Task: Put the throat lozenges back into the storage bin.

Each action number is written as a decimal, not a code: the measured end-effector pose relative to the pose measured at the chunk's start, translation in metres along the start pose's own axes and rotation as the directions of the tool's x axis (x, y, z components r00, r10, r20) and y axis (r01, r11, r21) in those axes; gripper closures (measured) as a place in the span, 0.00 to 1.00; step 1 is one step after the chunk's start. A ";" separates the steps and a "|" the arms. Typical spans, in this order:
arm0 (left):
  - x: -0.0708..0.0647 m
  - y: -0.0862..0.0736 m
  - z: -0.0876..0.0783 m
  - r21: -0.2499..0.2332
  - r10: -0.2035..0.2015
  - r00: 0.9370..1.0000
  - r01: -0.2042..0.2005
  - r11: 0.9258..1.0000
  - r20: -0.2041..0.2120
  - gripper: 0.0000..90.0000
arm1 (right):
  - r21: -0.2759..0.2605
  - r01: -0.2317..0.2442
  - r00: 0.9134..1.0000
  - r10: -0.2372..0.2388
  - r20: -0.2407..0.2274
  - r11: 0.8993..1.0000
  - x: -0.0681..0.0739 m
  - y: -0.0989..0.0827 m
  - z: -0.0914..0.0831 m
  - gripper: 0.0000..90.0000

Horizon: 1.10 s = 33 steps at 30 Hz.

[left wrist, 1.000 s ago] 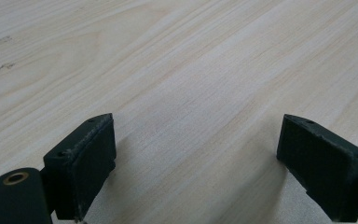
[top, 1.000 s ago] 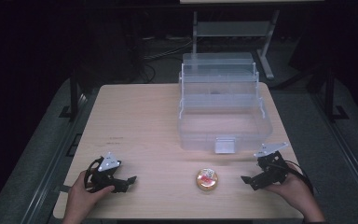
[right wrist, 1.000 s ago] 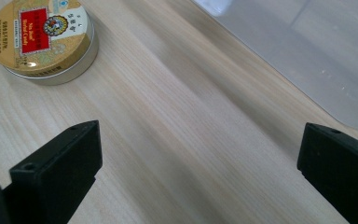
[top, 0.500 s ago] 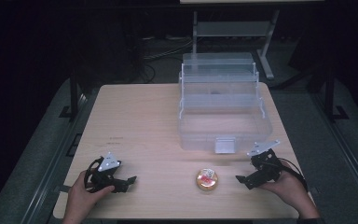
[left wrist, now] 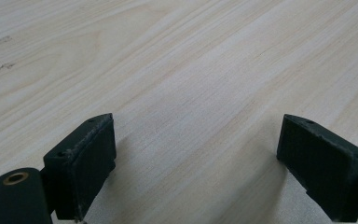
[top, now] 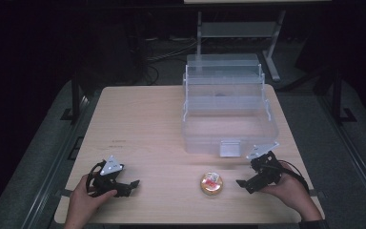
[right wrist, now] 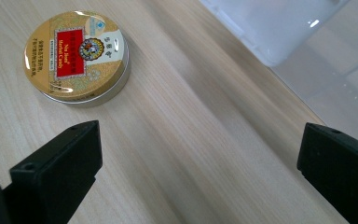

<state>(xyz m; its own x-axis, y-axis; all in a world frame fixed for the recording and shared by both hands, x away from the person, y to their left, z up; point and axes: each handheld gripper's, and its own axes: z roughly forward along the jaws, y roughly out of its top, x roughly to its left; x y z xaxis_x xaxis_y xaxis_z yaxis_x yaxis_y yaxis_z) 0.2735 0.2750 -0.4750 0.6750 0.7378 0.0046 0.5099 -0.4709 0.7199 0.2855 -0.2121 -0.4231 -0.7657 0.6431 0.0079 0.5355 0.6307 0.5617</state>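
Note:
A round gold tin with a red label lies flat near the table's front edge; the right gripper view has the tin at upper left. My right gripper is a short way to its right, open and empty, jaws wide apart. At the front left my left gripper rests low over bare wood, also open with nothing between its jaws. A clear plastic storage box stands open behind the tin, its corner close beyond the right jaws.
The wooden table has free room across its left and middle. The box's raised lid and tiers stand at the back right. Dark floor, cables and a metal stand lie beyond the table.
My right gripper has moved left toward the tin and slightly up the table. The left gripper and the tin have stayed where they were.

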 end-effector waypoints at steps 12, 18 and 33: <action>0.000 0.000 0.000 -0.002 0.000 1.000 0.000 1.000 -0.001 0.12 | 0.003 0.035 0.999 -0.035 -0.018 0.999 0.008 0.010 0.004 0.00; 0.000 0.000 0.000 0.001 0.001 1.000 -0.001 1.000 0.000 0.12 | 0.006 0.053 0.998 -0.053 -0.025 0.999 0.012 0.014 0.007 0.00; 0.000 0.000 0.000 -0.002 0.000 1.000 0.000 1.000 -0.001 0.12 | 0.012 0.090 0.995 -0.089 -0.048 0.996 0.021 0.026 0.011 0.00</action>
<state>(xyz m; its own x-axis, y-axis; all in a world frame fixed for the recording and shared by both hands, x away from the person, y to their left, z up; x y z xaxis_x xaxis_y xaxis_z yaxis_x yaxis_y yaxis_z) 0.2735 0.2750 -0.4751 0.6747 0.7381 0.0056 0.5087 -0.4705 0.7210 0.2877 -0.1774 -0.4172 -0.8266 0.5627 -0.0031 0.4686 0.6915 0.5498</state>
